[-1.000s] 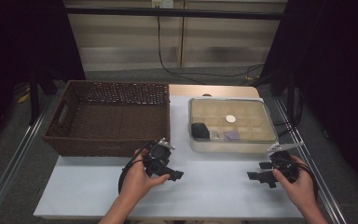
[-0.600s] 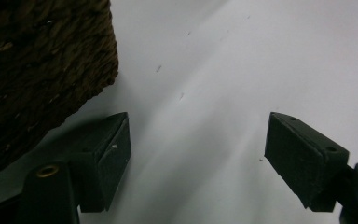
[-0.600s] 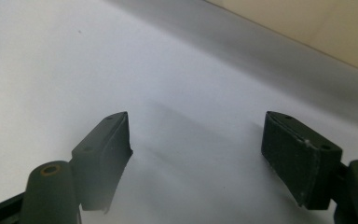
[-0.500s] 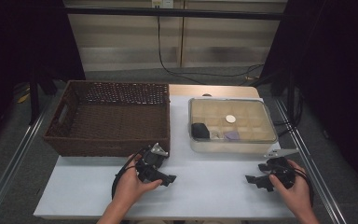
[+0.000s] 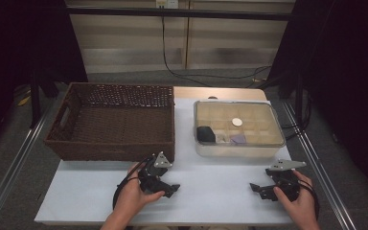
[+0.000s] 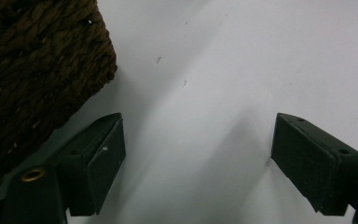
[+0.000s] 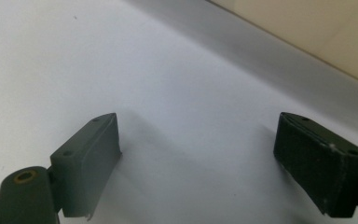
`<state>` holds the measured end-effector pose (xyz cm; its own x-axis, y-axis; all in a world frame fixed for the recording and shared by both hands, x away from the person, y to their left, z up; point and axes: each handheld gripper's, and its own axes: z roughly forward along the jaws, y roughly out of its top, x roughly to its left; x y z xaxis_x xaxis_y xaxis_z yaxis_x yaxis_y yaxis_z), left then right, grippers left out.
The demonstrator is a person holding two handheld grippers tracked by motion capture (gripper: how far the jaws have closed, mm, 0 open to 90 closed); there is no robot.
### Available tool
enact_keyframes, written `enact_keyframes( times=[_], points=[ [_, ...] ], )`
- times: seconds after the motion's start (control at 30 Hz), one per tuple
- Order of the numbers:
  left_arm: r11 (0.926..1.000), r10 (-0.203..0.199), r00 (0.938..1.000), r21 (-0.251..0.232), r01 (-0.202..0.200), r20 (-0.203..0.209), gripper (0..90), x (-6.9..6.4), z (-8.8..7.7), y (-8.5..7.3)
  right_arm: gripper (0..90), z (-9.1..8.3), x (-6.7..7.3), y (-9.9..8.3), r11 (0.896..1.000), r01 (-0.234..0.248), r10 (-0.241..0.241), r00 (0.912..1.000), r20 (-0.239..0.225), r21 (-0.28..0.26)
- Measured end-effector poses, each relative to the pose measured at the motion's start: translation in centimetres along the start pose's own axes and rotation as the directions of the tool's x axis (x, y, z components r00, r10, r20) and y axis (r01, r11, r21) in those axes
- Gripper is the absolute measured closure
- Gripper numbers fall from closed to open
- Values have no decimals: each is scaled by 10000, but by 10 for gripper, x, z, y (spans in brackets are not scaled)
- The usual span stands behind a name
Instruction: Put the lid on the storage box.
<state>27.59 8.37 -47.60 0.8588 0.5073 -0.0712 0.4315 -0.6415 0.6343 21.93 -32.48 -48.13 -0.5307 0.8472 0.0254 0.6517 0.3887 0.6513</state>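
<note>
My left gripper (image 5: 171, 188) sits low over the white table (image 5: 211, 201), just in front of the brown wicker basket (image 5: 115, 149), pointing right. Its jaws have just been opening and stand wide with nothing between them (image 6: 198, 135); the basket's corner (image 6: 32, 70) is close on their left. My right gripper (image 5: 255, 188) is held low near the table's front right, pointing left. Its jaws have also just been opening and stand wide and empty (image 7: 198, 135) over bare white tabletop.
A clear lidded compartment box (image 5: 268, 146) stands at the back right, holding a black object (image 5: 205, 133), a white disc (image 5: 237, 122) and a small purple piece (image 5: 238, 139). Metal rails run along both sides of the table. A black cable hangs behind.
Both hands have drawn back toward the table's near edge and sunk lower. Both pairs of jaws stand a little wider than before.
</note>
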Motion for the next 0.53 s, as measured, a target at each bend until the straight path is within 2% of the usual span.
enact_keyframes(
  times=[0.17,0.2,0.37,0.53],
  points=[
    [9986,246,9997,-476,-250,-92,166,-3,2,-6,132,0,-1,-8,9980,61,-63,10000,-34,-624],
    [9986,306,9994,-436,-313,-156,165,-3,1,-7,132,0,0,-8,9979,80,-81,10000,-22,-640],
    [9954,320,9994,-902,-332,-138,165,-3,2,-12,131,1,0,-9,9975,135,-133,9999,29,-691],
    [9954,314,9994,-900,-325,-143,163,-3,2,-12,132,1,0,-9,9974,138,-137,9999,24,-708]
  ],
)
